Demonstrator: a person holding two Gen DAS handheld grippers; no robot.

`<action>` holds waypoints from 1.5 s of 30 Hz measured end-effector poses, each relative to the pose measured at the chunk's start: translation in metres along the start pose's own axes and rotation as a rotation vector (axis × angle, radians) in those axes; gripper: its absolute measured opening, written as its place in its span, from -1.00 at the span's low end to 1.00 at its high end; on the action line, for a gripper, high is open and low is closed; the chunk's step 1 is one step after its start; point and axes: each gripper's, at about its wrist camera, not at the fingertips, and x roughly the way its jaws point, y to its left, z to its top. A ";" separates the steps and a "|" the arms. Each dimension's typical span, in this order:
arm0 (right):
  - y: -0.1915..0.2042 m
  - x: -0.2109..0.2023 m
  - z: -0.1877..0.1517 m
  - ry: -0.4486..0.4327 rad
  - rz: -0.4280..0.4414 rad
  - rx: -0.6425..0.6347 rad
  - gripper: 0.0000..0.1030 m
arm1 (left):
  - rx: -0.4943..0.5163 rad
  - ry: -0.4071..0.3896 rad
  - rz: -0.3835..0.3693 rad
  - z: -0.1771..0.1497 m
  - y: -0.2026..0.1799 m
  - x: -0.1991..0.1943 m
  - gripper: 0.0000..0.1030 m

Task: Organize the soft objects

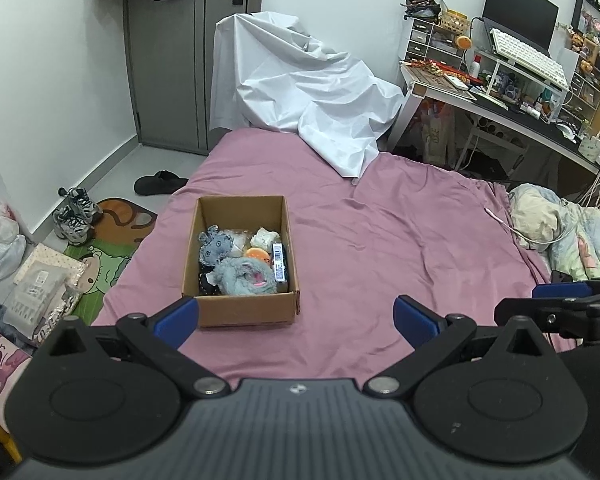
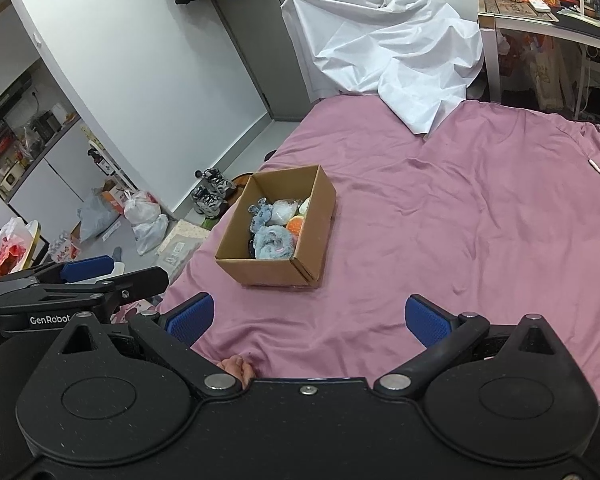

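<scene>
A brown cardboard box (image 1: 242, 308) stands on the pink bed sheet (image 1: 380, 248). It holds several soft things: a grey-blue plush doll (image 1: 215, 246), a fluffy grey-blue toy (image 1: 246, 278), an orange round toy (image 1: 258, 255) and a white one (image 1: 266, 236). My left gripper (image 1: 296, 316) is open and empty, just in front of the box. My right gripper (image 2: 310, 320) is open and empty, nearer than the box (image 2: 278, 270) and a little to its right. The right gripper's side shows at the right edge of the left wrist view (image 1: 560, 300).
A white sheet (image 1: 304, 88) drapes over the bed's far end. A cluttered desk (image 1: 500, 92) stands at the back right. A bunched blanket (image 1: 560, 228) lies at the right. Shoes (image 1: 74, 216), bags (image 2: 146, 220) and mats lie on the floor left of the bed.
</scene>
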 end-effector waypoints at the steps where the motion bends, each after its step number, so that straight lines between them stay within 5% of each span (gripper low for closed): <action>1: 0.000 0.000 0.000 -0.003 -0.004 0.001 1.00 | 0.002 0.000 0.003 0.000 0.000 0.000 0.99; 45: -0.010 -0.004 -0.007 -0.011 -0.011 0.050 1.00 | 0.019 -0.005 0.025 -0.001 -0.005 0.003 0.99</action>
